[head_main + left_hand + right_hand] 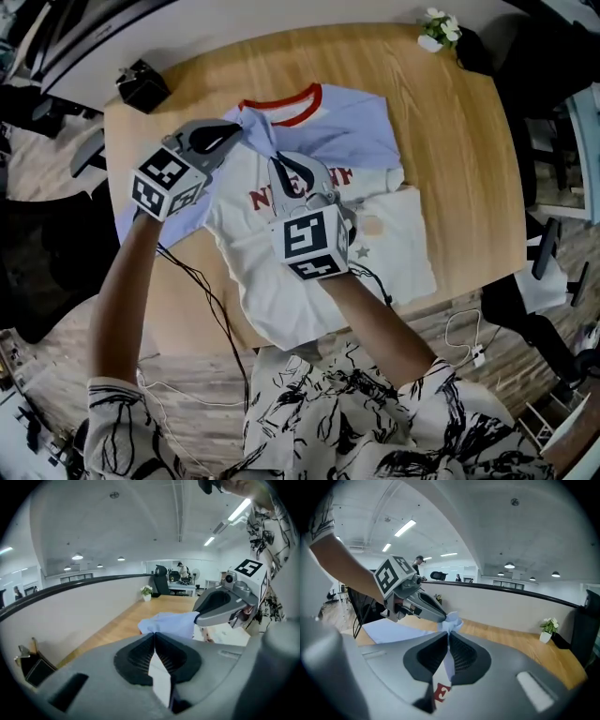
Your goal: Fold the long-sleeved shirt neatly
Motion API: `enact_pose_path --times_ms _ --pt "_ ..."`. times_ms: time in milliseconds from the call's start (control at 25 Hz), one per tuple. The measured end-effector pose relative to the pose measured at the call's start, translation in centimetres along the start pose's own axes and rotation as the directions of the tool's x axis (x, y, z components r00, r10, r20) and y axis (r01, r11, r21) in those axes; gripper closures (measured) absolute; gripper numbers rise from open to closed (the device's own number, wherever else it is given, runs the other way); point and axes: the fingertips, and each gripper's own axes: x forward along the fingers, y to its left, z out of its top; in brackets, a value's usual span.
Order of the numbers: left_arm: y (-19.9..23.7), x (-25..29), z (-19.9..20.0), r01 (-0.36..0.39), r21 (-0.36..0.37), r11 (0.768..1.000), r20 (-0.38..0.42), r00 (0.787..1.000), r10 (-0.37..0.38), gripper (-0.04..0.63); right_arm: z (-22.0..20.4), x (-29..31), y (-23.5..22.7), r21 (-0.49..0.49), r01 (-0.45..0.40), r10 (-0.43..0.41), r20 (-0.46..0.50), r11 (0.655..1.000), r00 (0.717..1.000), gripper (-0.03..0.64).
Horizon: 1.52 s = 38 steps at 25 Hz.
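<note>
Head view has both tools close together above the upper half of the long-sleeved shirt (300, 291), which lies spread on the wooden counter (450, 141): the red collar (286, 105) sits just beyond the tool tips, and the white body and hem trail back behind them toward the person. The left tool (240, 129) is closed narrow on cloth, and left gripper view shows a pale strip pinched between its ribbed pads (138, 656). The right tool (277, 159) is clamped the same way, with a blue-white fold rising between its pads and red lettering just beneath. The two tips sit just beside each other, with a bunched blue ridge of shirt running between them. One blue sleeve (356, 127) spreads off to the right tool's right; more blue shows under the left tool. The shirt's long axis, collar to hem, runs roughly the way both tools point, so the coming fold likely has to cross it sideways, with the right tool nearer the midline
</note>
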Motion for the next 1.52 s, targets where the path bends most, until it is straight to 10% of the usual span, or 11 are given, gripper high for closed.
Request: enact_pose_path --times_ms 680,840,1120,1280,1360,1520 --pt "3.7 -2.8 -14.7 -0.033 -0.098 0.995 -0.197 0.980 0.013 0.572 -8.9 7.5 12.2 -0.187 -0.212 0.157 -0.275 0.959 0.949 0.583" --pt "4.9 -3.7 -14.9 -0.096 -0.151 0.984 -0.197 0.978 0.065 0.485 -10.1 7.9 16.0 -0.224 -0.381 0.304 -0.315 0.897 0.899 0.403" --pt "3.4 -1.4 -13.9 -0.031 -0.130 0.991 -0.249 0.969 -0.002 0.420 -8.9 8.1 15.1 -0.214 -0.334 0.274 -0.268 0.918 0.924 0.403" --pt "3.2 -1.1 -14.3 -0.015 -0.129 0.991 -0.274 0.962 -0.021 0.580 -10.3 9.3 15.3 -0.163 -0.321 0.257 -0.322 0.933 0.911 0.495" --pt "3.3 -1.5 -14.4 -0.014 -0.117 0.993 -0.273 0.962 -0.019 0.584 -10.1 9.5 15.3 -0.157 -0.312 0.251 -0.319 0.937 0.914 0.595" --pt "4.5 -3.6 -17.3 -0.070 -0.214 0.974 -0.268 0.963 0.011 0.584 -10.7 9.6 17.4 -0.184 -0.397 0.318 -0.349 0.899 0.882 0.589"
